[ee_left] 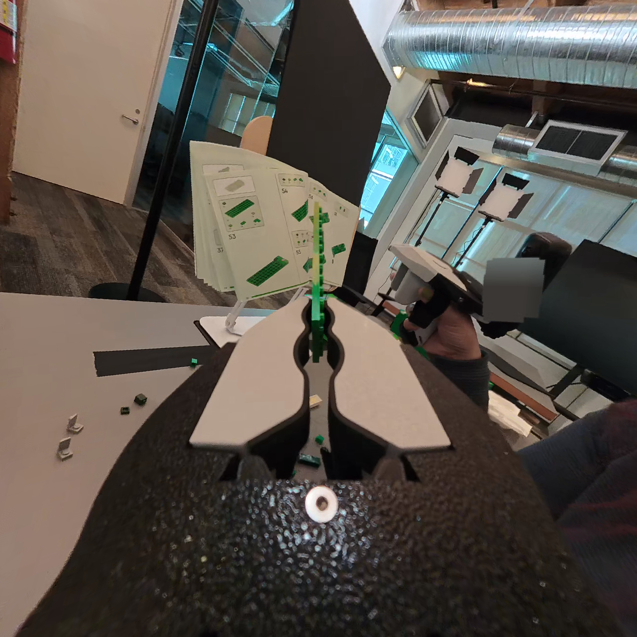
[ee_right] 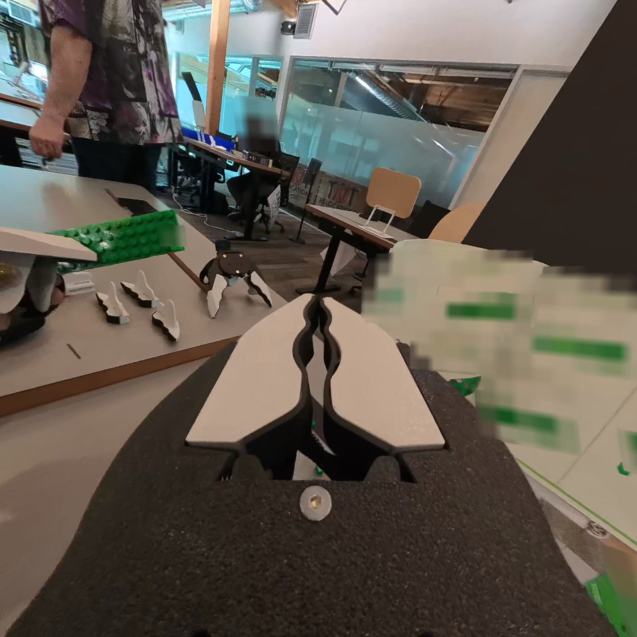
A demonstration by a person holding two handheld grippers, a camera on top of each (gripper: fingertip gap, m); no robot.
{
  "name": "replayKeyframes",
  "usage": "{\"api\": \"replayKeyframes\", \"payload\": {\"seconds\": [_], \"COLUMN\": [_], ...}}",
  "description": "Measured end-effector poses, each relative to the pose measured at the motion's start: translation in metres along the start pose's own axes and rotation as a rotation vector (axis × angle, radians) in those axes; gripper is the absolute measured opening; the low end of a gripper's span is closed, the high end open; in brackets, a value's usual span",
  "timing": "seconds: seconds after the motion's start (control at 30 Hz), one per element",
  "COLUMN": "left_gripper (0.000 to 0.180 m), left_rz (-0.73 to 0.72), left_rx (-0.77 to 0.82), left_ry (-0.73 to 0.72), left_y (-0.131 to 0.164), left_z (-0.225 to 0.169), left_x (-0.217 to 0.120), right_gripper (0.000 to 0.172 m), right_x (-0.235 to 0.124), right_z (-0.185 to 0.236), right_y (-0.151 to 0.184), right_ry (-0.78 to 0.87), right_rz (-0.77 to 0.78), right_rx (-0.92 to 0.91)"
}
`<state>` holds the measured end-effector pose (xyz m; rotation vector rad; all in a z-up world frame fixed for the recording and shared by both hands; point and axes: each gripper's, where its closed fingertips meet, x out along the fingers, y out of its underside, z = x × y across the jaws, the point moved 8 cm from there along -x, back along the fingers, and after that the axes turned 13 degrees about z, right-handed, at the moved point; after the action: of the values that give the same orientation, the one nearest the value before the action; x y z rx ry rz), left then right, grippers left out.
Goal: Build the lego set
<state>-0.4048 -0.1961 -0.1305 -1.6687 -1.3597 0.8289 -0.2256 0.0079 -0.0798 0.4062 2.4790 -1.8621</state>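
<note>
1. Left gripper (ee_left: 317, 303): jaws nearly shut, clamped on a green studded plate (ee_left: 319, 248). Both pads press the plate's flat faces near one end.
2. The plate is in the air above the table (ee_left: 51, 344), out past its far edge. It stands edge-on in the left wrist view, and most of its length sticks out beyond the fingertips. In the right wrist view the same plate (ee_right: 131, 238) shows studs up.
3. My read: with that much overhang, the free end has a lot of leverage on the grip. Any push on it should run along the plate, not across it, or it will pivot between the pads.
4. Right gripper (ee_right: 317, 303): fingertips closed together, with nothing visible between them. A hand (ee_left: 448, 331) holds it to the right of the plate, well apart from it.
5. An instruction booklet (ee_left: 262, 224) stands open on a white stand at the table's far edge, right behind the plate.
6. Loose bits near the table's left edge: small green pieces (ee_left: 139, 399) and two grey brackets (ee_left: 74, 424). A black tape strip (ee_left: 151, 360) lies beyond them.
7. On the neighbouring table: spare gripper fingers (ee_right: 138, 293) and a spare gripper (ee_right: 234, 275) near its corner. A person (ee_right: 113, 69) stands behind it.
</note>
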Motion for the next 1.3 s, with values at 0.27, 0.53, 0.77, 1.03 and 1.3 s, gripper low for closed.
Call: {"api": "replayKeyframes", "payload": {"seconds": [0.27, 0.53, 0.77, 1.03, 1.3], "left_gripper": [0.004, 0.004, 0.004, 0.004, 0.004], "left_rz": [0.022, 0.044, 0.079, 0.068, 0.129], "left_rx": [0.038, 0.008, -0.02, -0.029, -0.03], "left_ry": [-0.004, 0.015, -0.021, -0.083, -0.06], "left_y": [-0.001, 0.001, 0.001, 0.001, 0.005], "left_z": [-0.007, -0.005, 0.002, 0.008, 0.009], "left_x": [0.003, 0.006, -0.007, -0.026, -0.017], "right_gripper": [0.0, 0.0, 0.0, 0.017, 0.012], "right_x": [-0.009, -0.005, 0.012, 0.056, 0.094], "right_z": [-0.014, -0.01, 0.003, 0.042, 0.045], "right_y": [0.004, 0.005, 0.026, 0.108, 0.151], "right_ry": [0.13, 0.109, -0.086, -0.503, -0.779], "right_rz": [-0.004, 0.008, 0.122, 0.368, 0.608], "right_rx": [-0.004, -0.041, -0.106, -0.318, -0.45]}}
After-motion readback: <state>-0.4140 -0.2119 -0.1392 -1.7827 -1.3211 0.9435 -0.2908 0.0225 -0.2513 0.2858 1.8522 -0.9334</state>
